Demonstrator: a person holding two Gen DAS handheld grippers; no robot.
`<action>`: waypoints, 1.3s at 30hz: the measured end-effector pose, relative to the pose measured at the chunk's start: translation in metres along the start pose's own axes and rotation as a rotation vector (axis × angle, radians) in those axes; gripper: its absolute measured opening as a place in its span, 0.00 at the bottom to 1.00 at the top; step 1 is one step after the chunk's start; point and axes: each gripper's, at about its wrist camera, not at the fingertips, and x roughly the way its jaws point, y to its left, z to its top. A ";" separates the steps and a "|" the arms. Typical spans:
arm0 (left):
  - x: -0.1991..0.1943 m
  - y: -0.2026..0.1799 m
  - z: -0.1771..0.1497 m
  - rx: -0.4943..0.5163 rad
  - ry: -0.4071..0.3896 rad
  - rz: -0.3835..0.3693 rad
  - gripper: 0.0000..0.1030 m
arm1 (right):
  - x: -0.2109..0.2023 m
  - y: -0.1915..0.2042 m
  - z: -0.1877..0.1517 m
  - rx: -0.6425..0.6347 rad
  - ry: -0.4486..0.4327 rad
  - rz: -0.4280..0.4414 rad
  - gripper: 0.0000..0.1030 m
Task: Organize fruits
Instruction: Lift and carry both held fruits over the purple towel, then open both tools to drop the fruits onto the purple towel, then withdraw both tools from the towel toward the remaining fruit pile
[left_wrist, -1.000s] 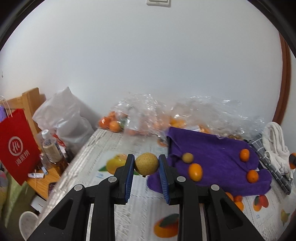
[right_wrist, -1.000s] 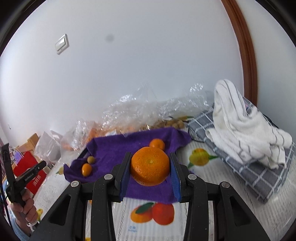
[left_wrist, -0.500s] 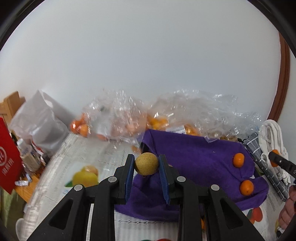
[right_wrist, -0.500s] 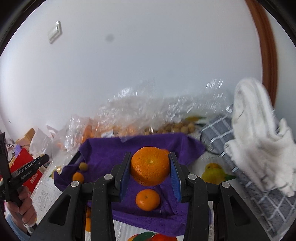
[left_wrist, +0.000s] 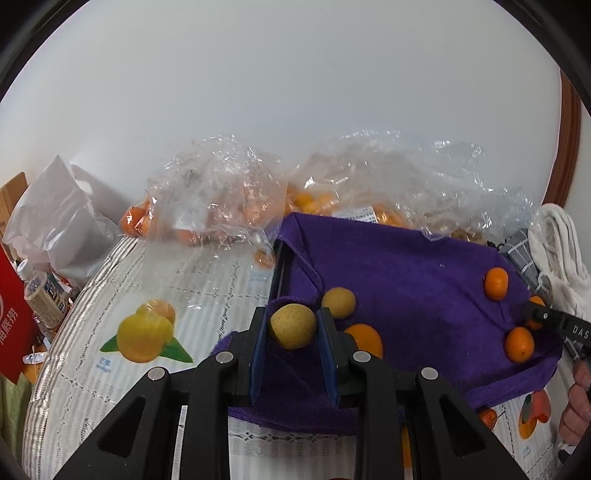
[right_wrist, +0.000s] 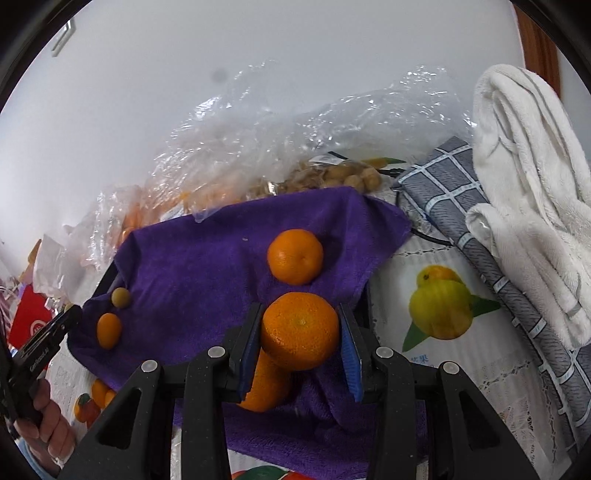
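Observation:
My left gripper (left_wrist: 292, 328) is shut on a small yellow-brown fruit (left_wrist: 292, 325), low over the left end of the purple towel (left_wrist: 399, 280). A second yellow-brown fruit (left_wrist: 338, 302) and a kumquat (left_wrist: 364, 338) lie on the towel just beyond it. Two mandarins (left_wrist: 496, 283) lie at the towel's right end. My right gripper (right_wrist: 300, 332) is shut on a mandarin (right_wrist: 300, 330) over the towel's (right_wrist: 207, 266) right end, just above another mandarin (right_wrist: 267, 384) and short of a third (right_wrist: 295, 255).
Clear plastic bags of fruit (left_wrist: 218, 199) line the wall behind the towel. A white bag (left_wrist: 59, 221), a bottle (left_wrist: 42, 295) and a red bag (left_wrist: 11, 325) stand off the left table edge. A grey checked cloth (right_wrist: 476, 229) and white towel (right_wrist: 532, 177) lie at right.
Both grippers have moved forward and down over the purple towel with their fruit still held. The right gripper has come down just above a mandarin that lies on the towel.

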 end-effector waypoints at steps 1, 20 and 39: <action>0.001 -0.001 -0.001 0.004 0.002 0.001 0.25 | 0.000 -0.001 0.000 0.002 -0.002 0.004 0.40; 0.002 0.000 -0.003 -0.013 0.029 -0.058 0.26 | -0.042 0.039 -0.020 -0.163 -0.126 -0.034 0.56; -0.080 0.044 -0.034 -0.056 -0.078 0.039 0.43 | -0.048 0.100 -0.071 -0.175 0.053 0.058 0.35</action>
